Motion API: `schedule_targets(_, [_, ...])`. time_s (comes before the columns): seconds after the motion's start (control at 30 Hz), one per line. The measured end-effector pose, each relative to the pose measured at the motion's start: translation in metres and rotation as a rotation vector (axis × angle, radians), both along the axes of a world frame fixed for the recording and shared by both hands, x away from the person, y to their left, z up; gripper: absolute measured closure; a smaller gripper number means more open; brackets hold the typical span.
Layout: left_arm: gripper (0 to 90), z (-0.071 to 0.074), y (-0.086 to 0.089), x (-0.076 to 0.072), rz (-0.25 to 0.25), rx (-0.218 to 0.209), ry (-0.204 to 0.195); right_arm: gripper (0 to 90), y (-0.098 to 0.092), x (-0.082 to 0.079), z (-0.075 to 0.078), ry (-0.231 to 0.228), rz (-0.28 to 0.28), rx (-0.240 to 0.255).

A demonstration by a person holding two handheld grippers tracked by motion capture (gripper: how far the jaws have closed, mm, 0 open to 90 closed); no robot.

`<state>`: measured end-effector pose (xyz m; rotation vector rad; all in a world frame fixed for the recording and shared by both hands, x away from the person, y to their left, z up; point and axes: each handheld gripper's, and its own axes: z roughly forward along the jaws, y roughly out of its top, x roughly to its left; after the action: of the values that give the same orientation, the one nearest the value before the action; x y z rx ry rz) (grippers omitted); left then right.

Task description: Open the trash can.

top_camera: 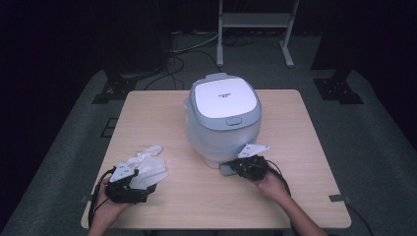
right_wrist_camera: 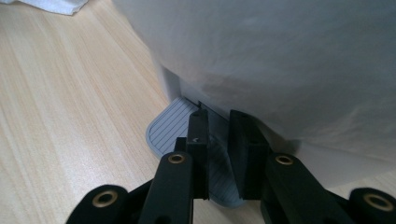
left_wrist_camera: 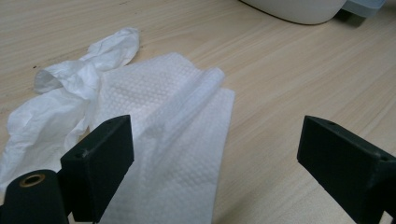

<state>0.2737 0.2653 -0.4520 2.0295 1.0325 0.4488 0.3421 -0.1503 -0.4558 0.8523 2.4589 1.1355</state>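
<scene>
While I look down from the high view, the cooker (top_camera: 223,118) stands mid-counter (top_camera: 147,113), my right gripper (top_camera: 235,166) at its front foot. In the left gripper view, my left fingers (left_wrist_camera: 100,163) gape wide over a soft paper towel (left_wrist_camera: 182,140), holding nothing. In the right gripper view, my right fingers (right_wrist_camera: 201,135) sit nearly closed over the grey tray (right_wrist_camera: 170,126) under the cooker; whether they pinch it I cannot tell. It looks stiff, light and slick, so I judge its lip the best hold.

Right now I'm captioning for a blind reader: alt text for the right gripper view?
The right gripper's black fingers close on a grey ribbed tab at the white cooker's base, on a wooden table.
</scene>
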Motion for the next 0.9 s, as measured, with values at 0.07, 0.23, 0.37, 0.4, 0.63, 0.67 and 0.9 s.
schedule_targets(0.07, [10.1,0.0,0.0,0.0,0.002,0.001,0.001,78.8,0.001,-0.001,0.0,-0.008,-0.002,-0.008])
schedule_targets(0.23, [10.1,0.0,0.001,0.0,0.001,0.01,-0.001,79.1,0.0,-0.002,-0.002,-0.026,0.003,-0.013])
schedule_targets(0.37, [10.1,0.0,0.0,0.0,0.0,0.012,-0.002,79.1,0.0,-0.003,-0.004,-0.036,0.006,-0.01])
schedule_targets(0.4, [10.1,0.0,0.0,0.0,0.0,0.012,-0.002,79.1,0.0,-0.003,-0.004,-0.036,0.006,-0.01])
schedule_targets(0.63, [10.1,0.0,-0.002,0.0,-0.01,0.029,-0.002,79.2,0.003,-0.004,-0.008,-0.054,0.012,-0.043])
schedule_targets(0.67, [10.1,-0.001,-0.002,-0.001,-0.01,0.029,0.001,79.3,0.003,-0.004,-0.009,-0.055,0.012,-0.045])
schedule_targets(0.9, [10.1,-0.003,-0.005,0.001,-0.023,0.05,0.01,84.0,0.003,-0.003,-0.016,-0.023,0.008,-0.029])
